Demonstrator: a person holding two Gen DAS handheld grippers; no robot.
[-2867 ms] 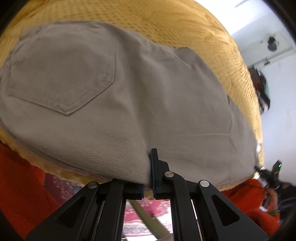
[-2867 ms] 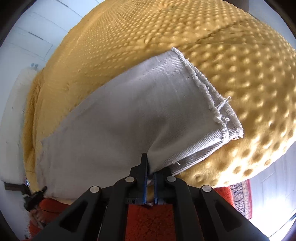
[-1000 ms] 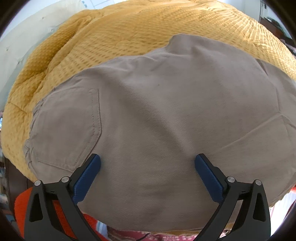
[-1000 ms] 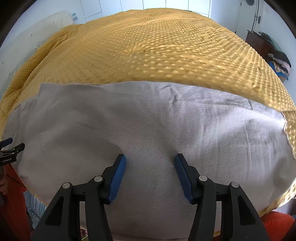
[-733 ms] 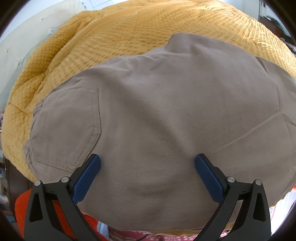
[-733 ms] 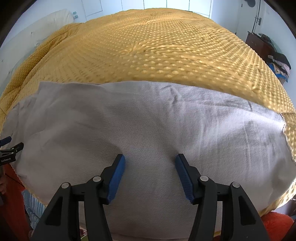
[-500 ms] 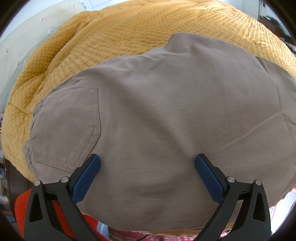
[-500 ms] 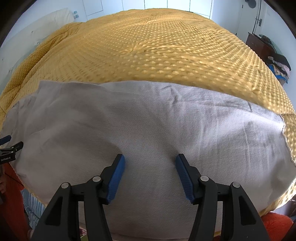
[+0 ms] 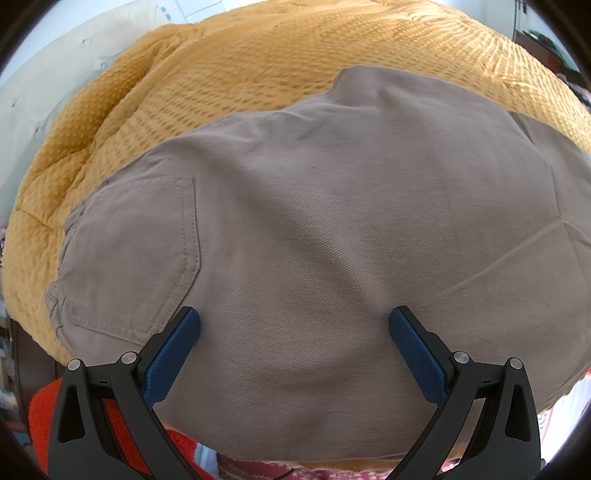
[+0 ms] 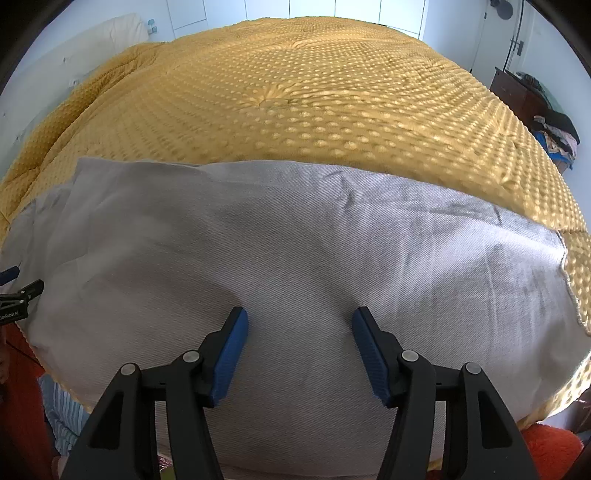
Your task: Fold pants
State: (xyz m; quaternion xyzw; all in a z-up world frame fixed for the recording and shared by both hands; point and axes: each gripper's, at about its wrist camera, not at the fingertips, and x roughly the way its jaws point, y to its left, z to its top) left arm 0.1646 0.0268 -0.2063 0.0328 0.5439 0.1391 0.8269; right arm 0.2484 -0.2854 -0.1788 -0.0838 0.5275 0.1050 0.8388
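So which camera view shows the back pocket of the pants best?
The left wrist view. The back pocket lies there in full on the pants, its stitched outline clear, left of the open left gripper. The right wrist view shows only plain leg fabric, no pocket.

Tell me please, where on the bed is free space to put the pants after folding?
The yellow blanket is bare behind the far edge of the pants, up to the pillow at the back left. A narrower bare strip lies left of the back pocket. The near edge is crowded: the pants cover it, under the open left gripper and right gripper.
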